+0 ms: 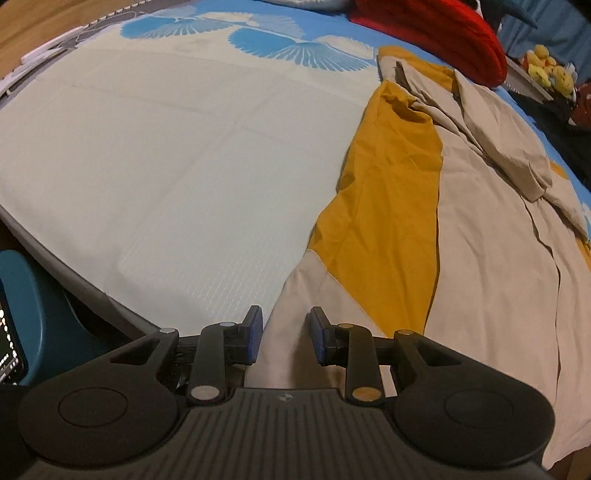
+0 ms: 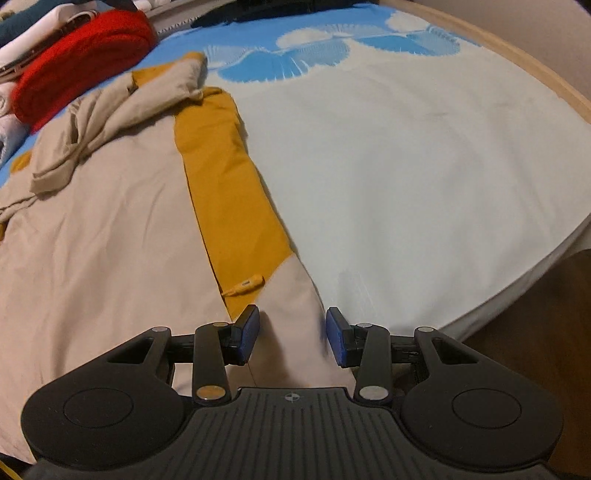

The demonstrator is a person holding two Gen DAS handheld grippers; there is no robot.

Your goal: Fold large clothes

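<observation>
My left gripper (image 1: 286,334) points steeply down over the near left corner of the beige and mustard-yellow fabric jacket (image 1: 491,258); its blue-padded fingers (image 1: 255,332) stand partly apart, a narrow gap between them, with the beige hem visible in that gap and no pad pressing on the cloth. My right gripper (image 2: 291,338) points down at the opposite near corner of the same jacket (image 2: 110,240); its blue-padded fingers (image 2: 338,339) stand somewhat wider apart, the beige hem edge lying between them, and I cannot tell whether either pad touches it. The jacket lies spread flat on the pale bed sheet with blue fan-shaped print (image 1: 166,147), its beige body in the middle and a mustard-yellow panel along each side. A small yellow tab (image 2: 245,284) projects from the mustard panel just beyond my right fingers. The beige hood (image 1: 498,129) lies crumpled at the far end of the garment. Past the hood rests a red knitted fabric bundle (image 1: 443,33), just beside the jacket's far edge. The sheet (image 2: 406,166) to the outer side of each gripper is smooth.
</observation>
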